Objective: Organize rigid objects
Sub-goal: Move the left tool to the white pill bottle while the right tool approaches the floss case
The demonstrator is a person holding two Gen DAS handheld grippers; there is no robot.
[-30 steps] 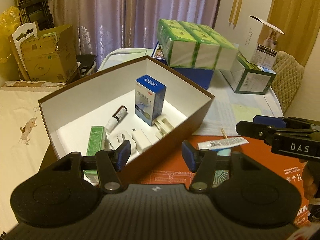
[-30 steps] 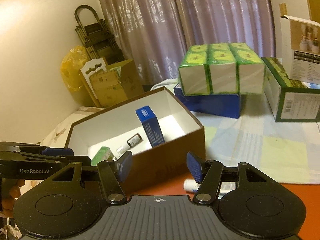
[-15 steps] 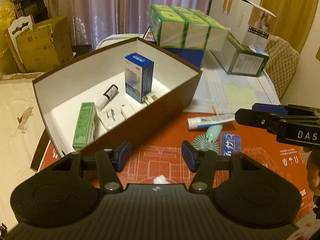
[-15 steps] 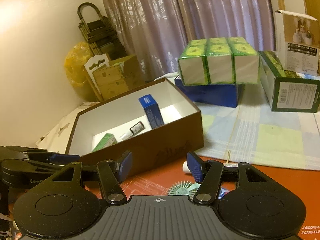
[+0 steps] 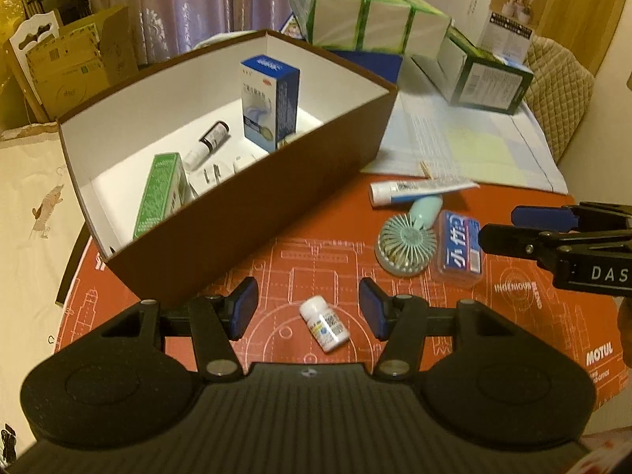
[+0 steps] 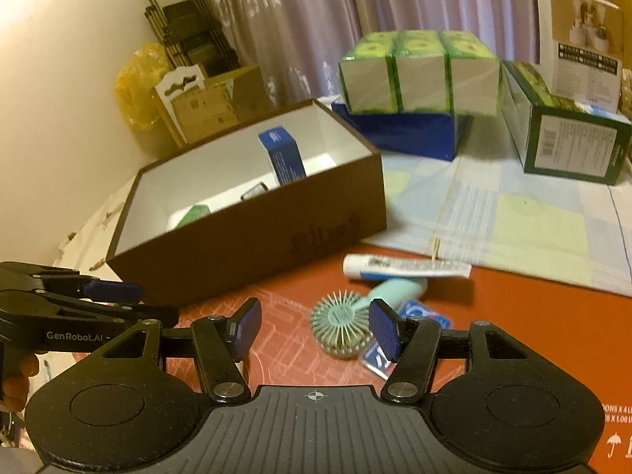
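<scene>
Small white pill bottle lying on its side on the orange mat, framed between the spread blue pads of the left tool; no contact with either pad. Left tool open, empty.

Mint handheld fan lying flat on the mat to the right of the bottle, handle pointing away toward a white-and-blue tube. Handle tip passing under or against the tube; cannot tell which. Blue flat packet just beside the fan head on its right, touching or nearly so.

Right tool open and empty, hanging above the mat with the fan and packet seen between and behind its pads. Same tool entering the left wrist view from the right edge, near the packet.

Brown box with white interior standing on the mat's far left part, open top. Inside: blue-and-white carton upright, small dark-capped vial lying down, green carton leaning along the near wall, white plug adapter.

Beyond the mat: checked cloth, pack of green tissue boxes stacked on a blue box, dark green carton to the right.
</scene>
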